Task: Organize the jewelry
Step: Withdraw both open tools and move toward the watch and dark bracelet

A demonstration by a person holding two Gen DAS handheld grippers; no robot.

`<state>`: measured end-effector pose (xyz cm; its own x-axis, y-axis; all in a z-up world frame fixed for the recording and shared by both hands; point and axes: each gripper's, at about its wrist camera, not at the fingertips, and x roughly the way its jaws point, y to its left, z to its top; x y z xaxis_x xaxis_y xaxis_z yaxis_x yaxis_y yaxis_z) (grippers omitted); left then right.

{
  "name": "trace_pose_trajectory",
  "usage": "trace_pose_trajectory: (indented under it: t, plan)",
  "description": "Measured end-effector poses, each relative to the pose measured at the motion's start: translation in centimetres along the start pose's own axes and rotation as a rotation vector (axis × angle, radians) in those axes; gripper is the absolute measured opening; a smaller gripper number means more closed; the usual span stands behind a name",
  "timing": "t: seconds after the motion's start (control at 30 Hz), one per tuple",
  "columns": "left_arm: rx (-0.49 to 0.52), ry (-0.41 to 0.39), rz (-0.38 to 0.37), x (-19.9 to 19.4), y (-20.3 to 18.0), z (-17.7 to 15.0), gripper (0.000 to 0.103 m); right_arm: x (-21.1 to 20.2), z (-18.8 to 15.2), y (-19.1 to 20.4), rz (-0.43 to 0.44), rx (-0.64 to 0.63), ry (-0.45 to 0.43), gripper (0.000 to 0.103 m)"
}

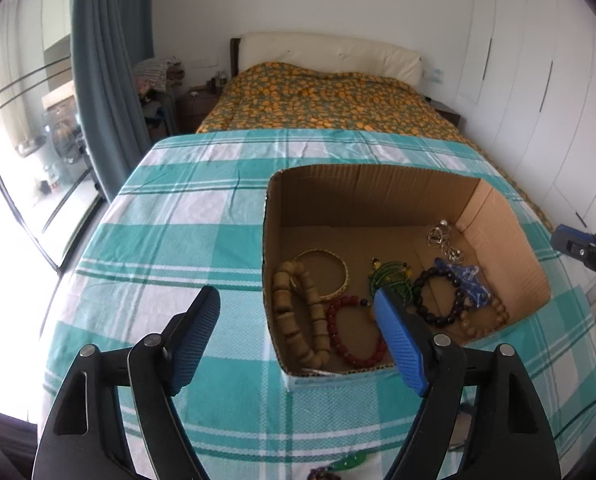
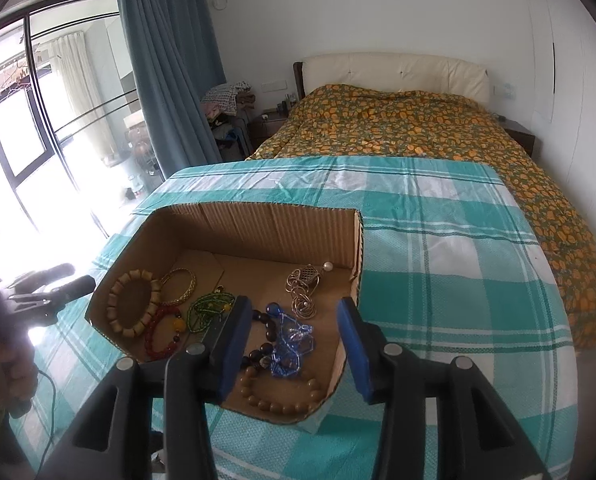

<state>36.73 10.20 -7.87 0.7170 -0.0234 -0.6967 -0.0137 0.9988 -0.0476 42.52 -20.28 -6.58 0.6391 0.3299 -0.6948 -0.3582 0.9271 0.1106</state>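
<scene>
An open cardboard box [image 1: 370,196] [image 2: 257,228] stands on the teal plaid cloth and holds several pieces of jewelry: a wooden bead bracelet [image 1: 298,320] [image 2: 133,304], a gold bangle [image 1: 326,276] [image 2: 181,284], a red bead bracelet [image 1: 354,332] [image 2: 161,332], green beads [image 1: 394,276] [image 2: 209,308], a dark bead bracelet [image 1: 442,296], a blue chain [image 2: 293,340], silver rings [image 2: 302,288] and a tan bead bracelet [image 2: 281,396]. My left gripper [image 1: 298,312] is open and empty above the box's near left corner. My right gripper [image 2: 293,320] is open and empty above the box's near right corner.
Green and dark jewelry pieces [image 1: 346,464] lie on the cloth near the front edge under the left gripper. A bed with an orange patterned cover [image 2: 418,124] stands beyond the table. Glass doors [image 2: 37,128] are at the left, wardrobes [image 1: 538,80] at the right.
</scene>
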Motion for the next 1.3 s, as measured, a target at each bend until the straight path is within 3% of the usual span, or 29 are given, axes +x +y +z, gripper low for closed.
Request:
trace_pose_trajectory:
  t: [0.07,0.13,0.3,0.43,0.6,0.77,0.97,1.3]
  plan:
    - [-0.009,-0.011,-0.013,-1.9,0.3,-1.3,0.090,-2.0,-1.6,0.7,-0.017,-0.024,-0.005,0.050]
    - [-0.016,-0.026,-0.030,-4.1,0.4,-3.0,0.094,-4.0,-3.8,1.3,-0.024,-0.025,-0.006,0.059]
    - [0.005,-0.036,-0.043,-8.3,-0.1,-8.4,0.099,-6.8,-10.8,3.2,-0.078,-0.053,0.025,0.061]
    - [0.019,0.004,-0.024,-9.6,-0.8,-12.8,0.099,-7.8,-16.1,4.2,-0.102,-0.008,0.066,0.062]
    - [-0.054,0.075,-0.058,-9.3,-1.1,-17.0,0.099,-8.8,-20.5,5.4,-0.130,0.015,0.093,0.062]
    - [-0.137,0.098,-0.059,-8.6,-1.1,-19.2,0.099,-9.2,-22.4,5.3,-0.149,0.013,0.104,0.062]
    - [-0.079,0.100,0.018,-7.5,-1.8,-20.0,0.099,-8.7,-22.9,4.7,-0.161,0.034,0.103,0.062]
    - [-0.064,0.138,0.037,-6.3,-1.9,-20.4,0.099,-8.5,-23.2,4.2,-0.160,0.055,0.105,0.062]
